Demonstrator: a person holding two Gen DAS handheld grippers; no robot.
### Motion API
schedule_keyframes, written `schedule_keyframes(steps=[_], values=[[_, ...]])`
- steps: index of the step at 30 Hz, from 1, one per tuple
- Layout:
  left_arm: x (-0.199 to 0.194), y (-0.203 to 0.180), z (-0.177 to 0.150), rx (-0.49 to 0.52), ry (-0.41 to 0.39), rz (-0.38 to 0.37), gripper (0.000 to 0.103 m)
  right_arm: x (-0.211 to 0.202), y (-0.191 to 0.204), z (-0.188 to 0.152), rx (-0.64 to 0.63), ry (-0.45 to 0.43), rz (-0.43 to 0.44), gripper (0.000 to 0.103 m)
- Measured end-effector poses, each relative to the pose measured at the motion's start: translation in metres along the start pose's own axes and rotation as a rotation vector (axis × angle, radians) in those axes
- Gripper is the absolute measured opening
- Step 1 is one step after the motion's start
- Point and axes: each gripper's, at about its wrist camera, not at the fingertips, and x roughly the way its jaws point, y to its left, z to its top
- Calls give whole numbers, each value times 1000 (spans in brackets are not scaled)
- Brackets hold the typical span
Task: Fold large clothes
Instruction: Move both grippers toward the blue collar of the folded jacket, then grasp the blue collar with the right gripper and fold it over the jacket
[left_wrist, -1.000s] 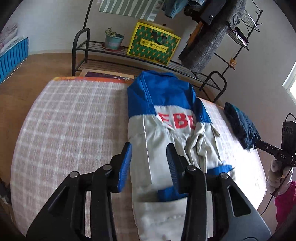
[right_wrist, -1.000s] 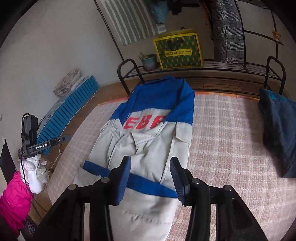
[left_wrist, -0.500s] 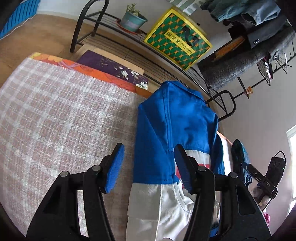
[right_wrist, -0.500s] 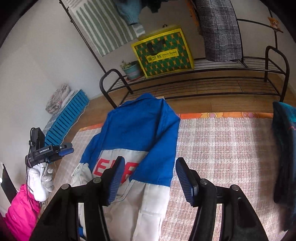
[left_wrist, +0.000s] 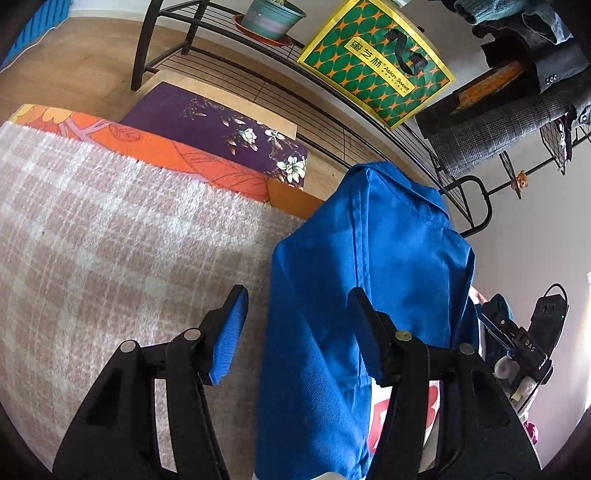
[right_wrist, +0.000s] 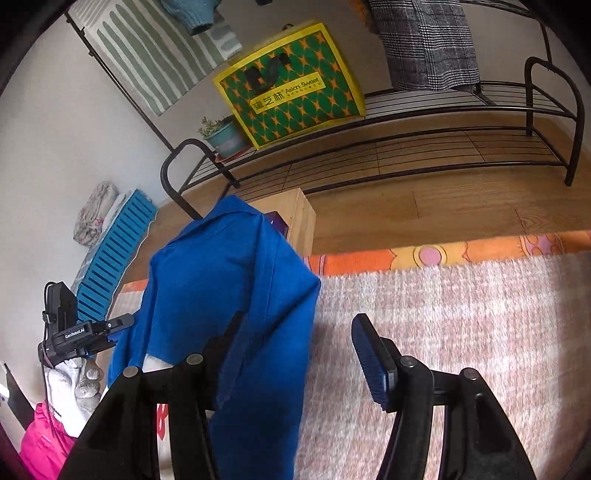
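Blue jacket (left_wrist: 369, 280) lies between tools; green bag (left_wrist: 376, 62) behind (on rack).

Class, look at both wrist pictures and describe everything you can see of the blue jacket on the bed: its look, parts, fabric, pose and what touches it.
The jacket is bright blue on top, of a smooth woven fabric, with a stitched seam running down it. Lower down it turns white, with part of a red letter showing. It lies lengthwise on the checked blanket, its top end near the far edge. Its blue edge lies between the open jaws of each tool, left and right; neither clamps it.
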Motion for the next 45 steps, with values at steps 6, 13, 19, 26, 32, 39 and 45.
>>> schedule_keyframes(steps=[6, 13, 19, 26, 32, 39, 45], values=[[21, -23, 19, 56, 6, 53, 57, 31, 12, 27, -24, 4, 0, 58], [34, -43, 21, 143, -40, 162, 54, 59, 37, 35, -96, 51, -40, 32], [34, -55, 13, 214, -67, 207, 2, 55, 52, 26, -143, 6, -98, 6], [6, -75, 0, 224, -140, 175, 0, 21, 81, 24, -212, -77, -109, 4], [-47, -92, -13, 245, -205, 111, 0, -29, 106, 21, -235, -144, -87, 3], [-118, -102, -46, 274, -258, 32, 0, -97, 136, -3, -278, -191, -54, 3], [-181, -103, -98, 280, -299, -26, 0, -160, 160, -47, -315, -219, -19, 3]])
